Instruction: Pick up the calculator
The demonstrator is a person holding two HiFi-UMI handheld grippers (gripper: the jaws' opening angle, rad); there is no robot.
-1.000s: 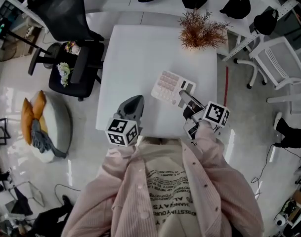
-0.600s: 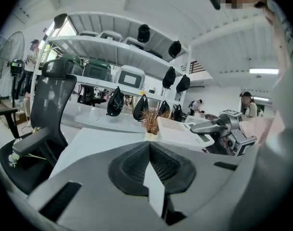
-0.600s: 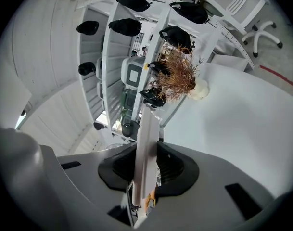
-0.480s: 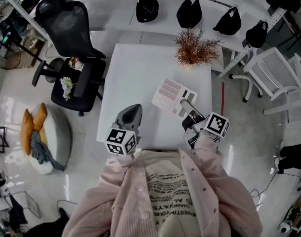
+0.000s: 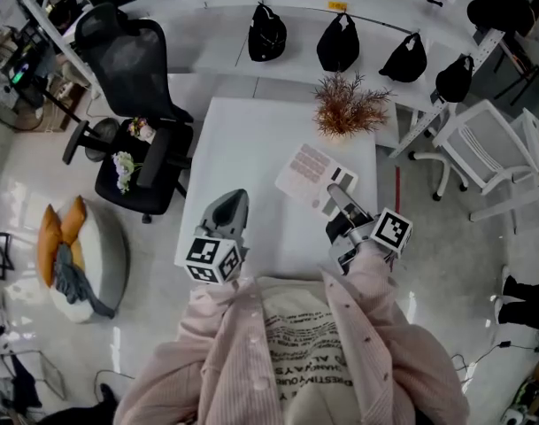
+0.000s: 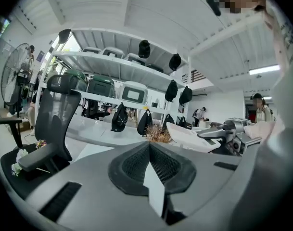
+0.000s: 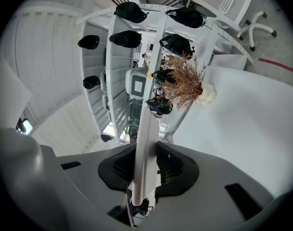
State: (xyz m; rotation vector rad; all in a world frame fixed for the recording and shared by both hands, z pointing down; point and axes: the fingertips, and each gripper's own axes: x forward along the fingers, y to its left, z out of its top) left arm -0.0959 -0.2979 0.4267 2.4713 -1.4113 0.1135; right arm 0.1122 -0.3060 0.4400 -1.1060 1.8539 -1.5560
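Note:
The white calculator (image 5: 313,175) with pinkish keys hangs tilted over the right part of the white table (image 5: 242,149). My right gripper (image 5: 339,200) is shut on its near edge. In the right gripper view the calculator (image 7: 146,129) runs edge-on between the pads (image 7: 168,165), which press on both faces. My left gripper (image 5: 231,205) hovers over the table's near left part, shut with nothing in it. From the left gripper view its tips (image 6: 149,146) meet, and the calculator (image 6: 187,136) shows off to the right.
A dried brown plant (image 5: 349,109) stands at the table's far right edge. A black office chair (image 5: 127,69) is left of the table and a white chair (image 5: 481,149) is to the right. Black bags (image 5: 340,42) sit on the shelf beyond.
Both grippers have risen. The calculator has gone up with the right gripper, still clamped, and now sits nearer the plant in the picture. The left gripper stays shut and empty.

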